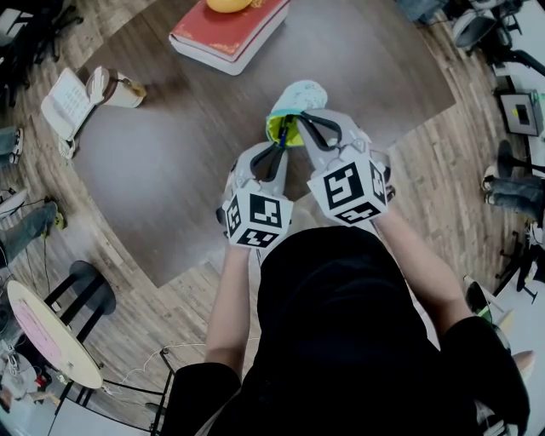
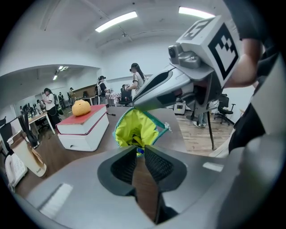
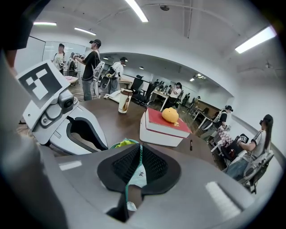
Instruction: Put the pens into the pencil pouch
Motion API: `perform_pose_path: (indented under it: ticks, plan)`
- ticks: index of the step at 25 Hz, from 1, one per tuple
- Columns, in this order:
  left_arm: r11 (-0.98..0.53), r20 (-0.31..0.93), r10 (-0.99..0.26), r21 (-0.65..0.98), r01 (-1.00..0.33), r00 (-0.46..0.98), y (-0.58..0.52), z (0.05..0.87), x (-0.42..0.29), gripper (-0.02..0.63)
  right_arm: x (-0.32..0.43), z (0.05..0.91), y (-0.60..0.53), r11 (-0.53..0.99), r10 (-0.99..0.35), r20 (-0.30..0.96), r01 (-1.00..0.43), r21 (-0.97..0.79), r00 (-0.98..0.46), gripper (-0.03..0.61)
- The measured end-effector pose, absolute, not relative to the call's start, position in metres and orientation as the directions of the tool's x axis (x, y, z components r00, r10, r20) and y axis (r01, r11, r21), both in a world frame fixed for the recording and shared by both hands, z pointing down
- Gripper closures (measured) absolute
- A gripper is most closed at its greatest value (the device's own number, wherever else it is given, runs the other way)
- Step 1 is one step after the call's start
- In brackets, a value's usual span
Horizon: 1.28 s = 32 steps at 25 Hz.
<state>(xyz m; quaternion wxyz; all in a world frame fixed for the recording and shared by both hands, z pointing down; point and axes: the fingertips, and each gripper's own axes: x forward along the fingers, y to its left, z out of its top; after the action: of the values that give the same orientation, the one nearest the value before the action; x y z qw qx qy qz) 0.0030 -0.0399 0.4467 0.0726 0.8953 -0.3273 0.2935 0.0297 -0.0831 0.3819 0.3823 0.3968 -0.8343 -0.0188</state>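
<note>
The pouch point(image 2: 135, 129) is mint outside with lime-yellow lining, the book point(image 2: 82, 120) red with white pages, the fruit point(image 2: 81, 108) orange, the table point(image 1: 170, 162) dark brown.

looks like an open-plan office tbh: strip lights point(image 2: 116, 21) at 12 o'clock, swivel chair point(image 2: 226, 107) at 3, desks point(image 3: 156, 94), wood floor point(image 1: 451, 170)

Before me the pencil pouch point(image 1: 298, 100) stood nearest on the table point(image 1: 170, 179), the book point(image 1: 223, 36) behind it bearing a fruit point(image 1: 228, 4), a cup point(image 1: 119, 88) farther left.
</note>
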Motion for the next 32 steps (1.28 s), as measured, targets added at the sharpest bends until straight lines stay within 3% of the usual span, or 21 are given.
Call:
perform_pose_path:
  ticks: [32]
  plan:
    - [-0.751, 0.556, -0.584, -0.093, -0.654, 0.591, -0.042, 0.424, -0.029, 0.558, 0.025, 0.362, -0.091, 0.674, -0.683, 0.61, -0.668, 0.315, -0.402, 0.56]
